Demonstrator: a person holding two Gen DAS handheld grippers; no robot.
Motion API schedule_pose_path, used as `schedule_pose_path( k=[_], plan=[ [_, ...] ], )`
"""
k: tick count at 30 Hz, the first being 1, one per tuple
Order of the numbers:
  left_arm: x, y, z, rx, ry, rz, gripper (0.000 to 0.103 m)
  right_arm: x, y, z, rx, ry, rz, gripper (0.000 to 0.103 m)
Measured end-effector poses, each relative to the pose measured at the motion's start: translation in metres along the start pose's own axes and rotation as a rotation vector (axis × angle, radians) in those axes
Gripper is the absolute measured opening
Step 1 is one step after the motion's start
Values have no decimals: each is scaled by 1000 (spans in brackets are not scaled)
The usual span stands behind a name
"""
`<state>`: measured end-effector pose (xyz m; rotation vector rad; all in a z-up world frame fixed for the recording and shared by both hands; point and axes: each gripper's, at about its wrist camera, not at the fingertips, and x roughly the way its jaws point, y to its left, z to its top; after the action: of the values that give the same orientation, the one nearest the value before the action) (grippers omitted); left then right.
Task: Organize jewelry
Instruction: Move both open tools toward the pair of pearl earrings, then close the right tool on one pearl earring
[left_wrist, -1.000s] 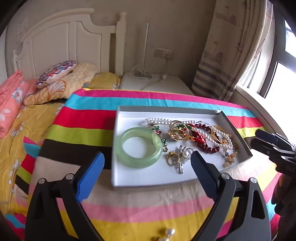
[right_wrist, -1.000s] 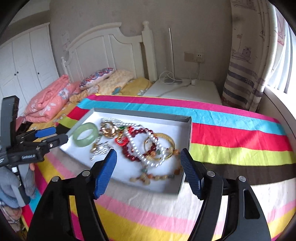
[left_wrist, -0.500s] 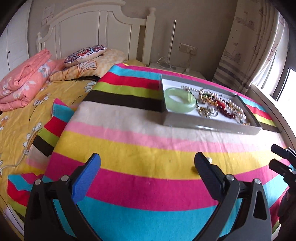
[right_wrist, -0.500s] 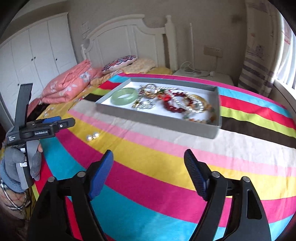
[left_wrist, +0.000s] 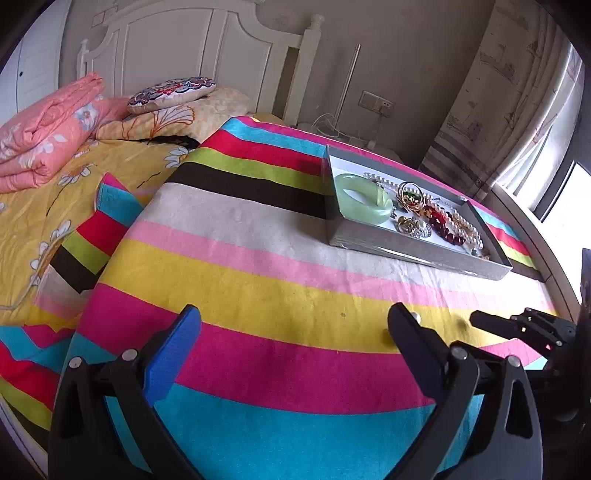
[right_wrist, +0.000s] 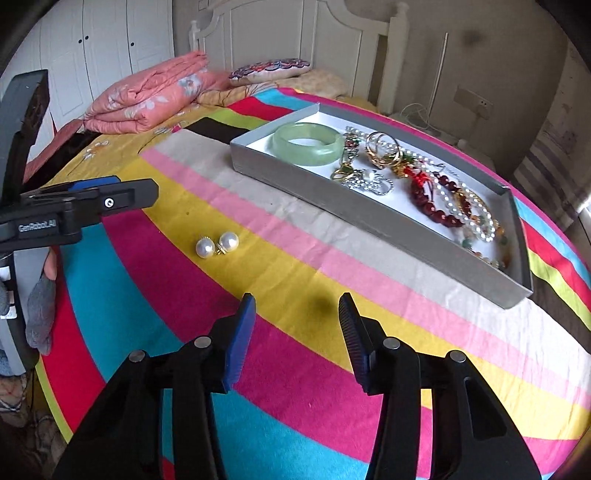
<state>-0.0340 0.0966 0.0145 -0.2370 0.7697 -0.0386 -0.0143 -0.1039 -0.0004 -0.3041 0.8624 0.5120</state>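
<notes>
Presently the pair of round white pearl earrings (right_wrist: 217, 244) lies loose on the striped multicoloured bedspread (right_wrist: 295, 369), ahead and left of the right claw (right_wrist: 296, 314), its jaws apart and empty. The pair's long axis runs roughly across that claw's reach. The left claw (left_wrist: 293, 330), also apart and empty, appears about as near; the shallow grey cardboard tray (right_wrist: 369, 218) of jewelry sits beyond.

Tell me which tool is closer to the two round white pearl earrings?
Probably the right. The two round white pearl earrings lie just ahead and left of the right tool. The left tool hangs farther off on their other side.
</notes>
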Motion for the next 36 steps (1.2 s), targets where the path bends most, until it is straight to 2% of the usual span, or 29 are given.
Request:
schedule_pose_path(
  k=[12,17,24,29,32,35,36],
  plan=[
    [3,2,-1,-6,15,-18,100,15,25,20,-63,-5,20,46],
    [1,9,-1,-48,-3,-32,100,20,33,26,-88,-10,41,46],
    [-1,13,-1,-76,-14,-44,100,23,41,32,-104,-16,58,34],
    [-1,13,-2,-76,-12,-46,100,23,42,32,-106,-18,66,32],
    [-1,13,-2,-73,-9,-47,100,23,44,32,-119,-21,78,27],
    [0,12,-2,-64,-3,-50,100,22,46,31,-133,-23,97,14],
    [1,10,-2,-57,-1,-53,100,22,47,30,-136,-25,87,14]
  ],
)
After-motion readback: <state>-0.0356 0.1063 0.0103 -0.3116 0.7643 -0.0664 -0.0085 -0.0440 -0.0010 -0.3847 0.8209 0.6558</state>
